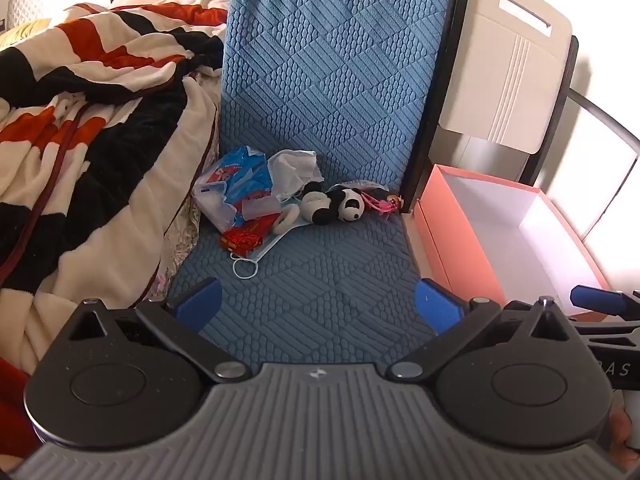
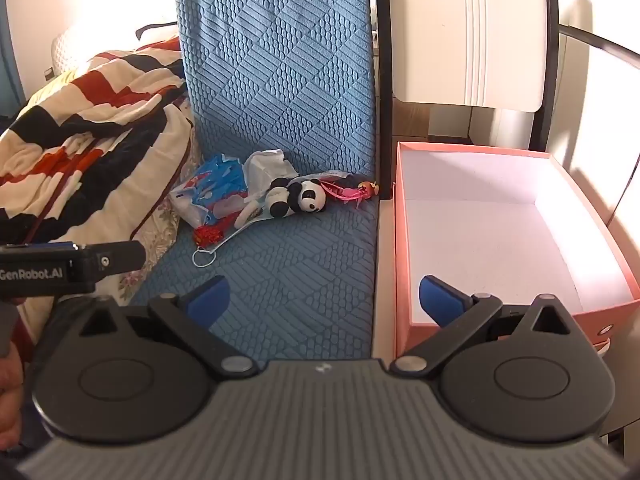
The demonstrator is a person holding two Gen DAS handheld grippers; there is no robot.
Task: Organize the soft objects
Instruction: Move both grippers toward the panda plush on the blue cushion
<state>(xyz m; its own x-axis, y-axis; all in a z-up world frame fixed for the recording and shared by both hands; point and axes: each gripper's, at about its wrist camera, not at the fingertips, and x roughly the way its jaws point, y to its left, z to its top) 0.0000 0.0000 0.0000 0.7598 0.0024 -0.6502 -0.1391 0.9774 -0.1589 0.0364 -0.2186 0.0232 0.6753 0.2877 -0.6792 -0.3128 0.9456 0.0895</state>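
A small pile of soft things lies on a blue quilted seat [image 1: 320, 280], right where the seat meets its tall back. In the pile sits a little panda toy [image 1: 340, 204], black and white, lying on its side. Just to its left are a crumpled white cloth [image 1: 296, 168], a blue and white plastic bag [image 1: 232, 184] and a shiny red packet [image 1: 242, 238]. A face mask [image 1: 264, 246] lies under them, and its white ear loop [image 1: 245, 268] sticks out at the front. A pink tassel charm [image 1: 380, 202] lies on the other side of the panda.

Beside the seat, on the right, stands an open pink box [image 2: 404, 248] with a white inside. A red, black and cream blanket [image 1: 80, 120] is heaped on the left.

The left gripper [image 1: 320, 308] is spread wide over the bare seat and holds nothing. The right gripper [image 2: 324, 300] is spread wide too, with nothing in it. One of its blue fingers [image 2: 438, 300] is over the box and the other is over the seat. Both are well apart from the pile.
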